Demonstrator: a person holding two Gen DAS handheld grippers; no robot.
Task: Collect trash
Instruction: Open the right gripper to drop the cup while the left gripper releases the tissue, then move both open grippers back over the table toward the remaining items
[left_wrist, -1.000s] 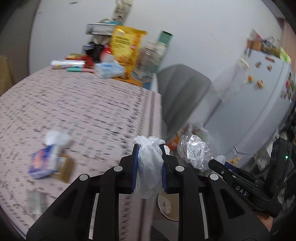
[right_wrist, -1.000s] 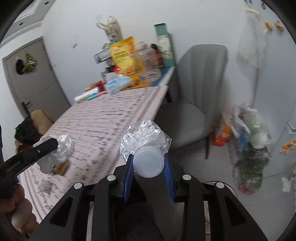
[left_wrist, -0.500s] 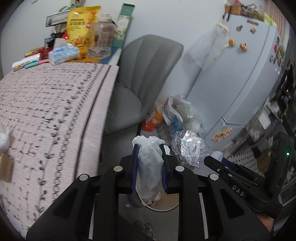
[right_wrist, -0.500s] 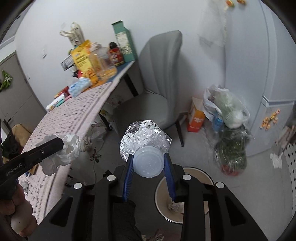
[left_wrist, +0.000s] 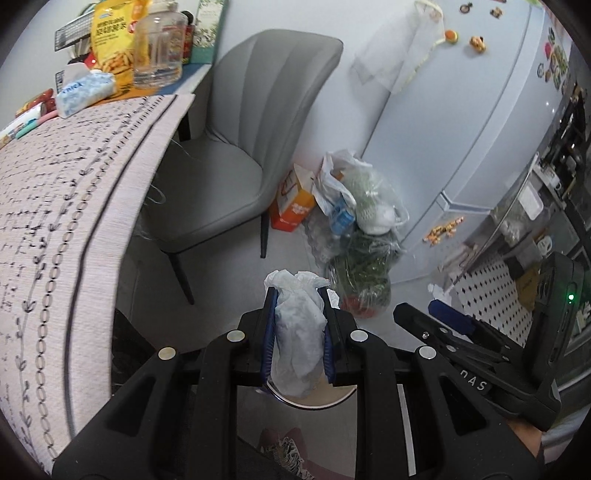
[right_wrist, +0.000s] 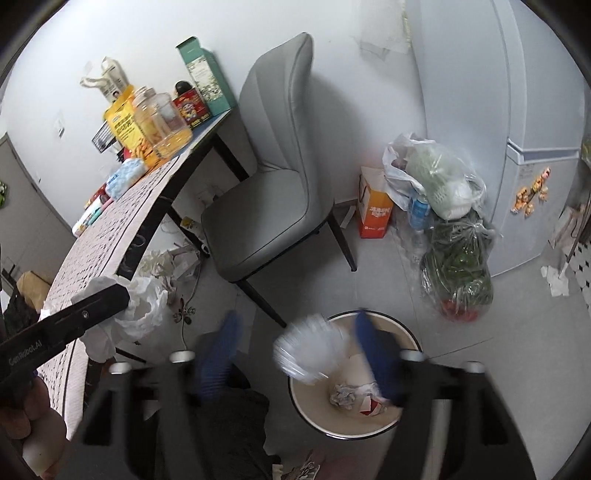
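Note:
My left gripper (left_wrist: 297, 295) is shut on a crumpled white tissue (left_wrist: 297, 332) and holds it above the round trash bin (left_wrist: 314, 397) on the floor. The tissue also shows in the right wrist view (right_wrist: 142, 310). My right gripper (right_wrist: 295, 328) is open, its blue pads spread wide and blurred. The crushed clear plastic bottle (right_wrist: 310, 347) is loose between them, blurred, over the trash bin (right_wrist: 354, 428). The bin holds crumpled paper (right_wrist: 343, 397).
A grey chair (right_wrist: 273, 206) stands beside the table (left_wrist: 55, 206) with the patterned cloth. Plastic bags of vegetables (right_wrist: 458, 273) and an orange carton (right_wrist: 375, 212) sit on the floor by the white fridge (right_wrist: 498, 92). Jars and boxes crowd the table's far end.
Both grippers swung from over the table to above the bin. My right gripper opened and let go of the plastic bottle, which is dropping toward the bin.

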